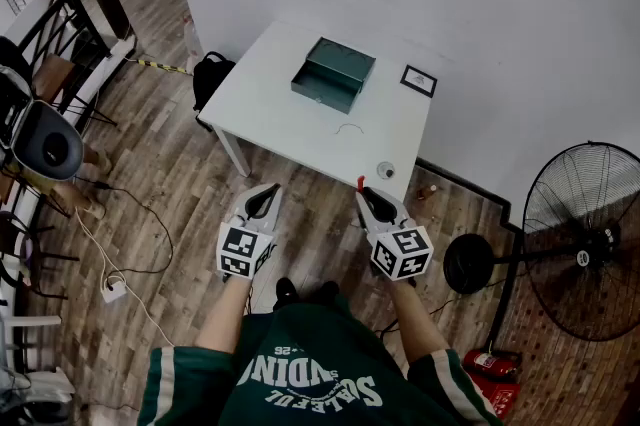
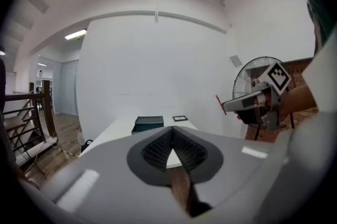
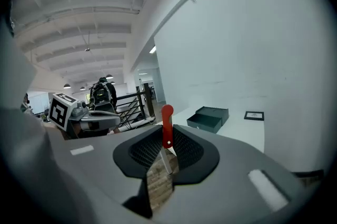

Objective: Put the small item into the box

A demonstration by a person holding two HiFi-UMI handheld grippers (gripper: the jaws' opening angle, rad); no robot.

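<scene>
A dark teal open box [image 1: 333, 74] stands on the white table [image 1: 290, 119], seen also in the left gripper view [image 2: 148, 124] and the right gripper view [image 3: 209, 118]. My right gripper [image 1: 372, 199] hangs short of the table's near edge, shut on a small red-handled tool [image 3: 167, 125] with a thin metal blade; its red tip [image 1: 360, 182] pokes out past the jaws. My left gripper [image 1: 262, 204] is level with it to the left, shut with nothing between its jaws [image 2: 171, 131]. From the left gripper view the right gripper [image 2: 247, 104] shows with the red tool.
On the table lie a small framed card [image 1: 419, 80], a thin wire loop [image 1: 348, 127] and a small round object [image 1: 385, 170]. A standing fan [image 1: 585, 244] is to the right, a black backpack [image 1: 208, 79] by the table's left leg, chairs and cables at left.
</scene>
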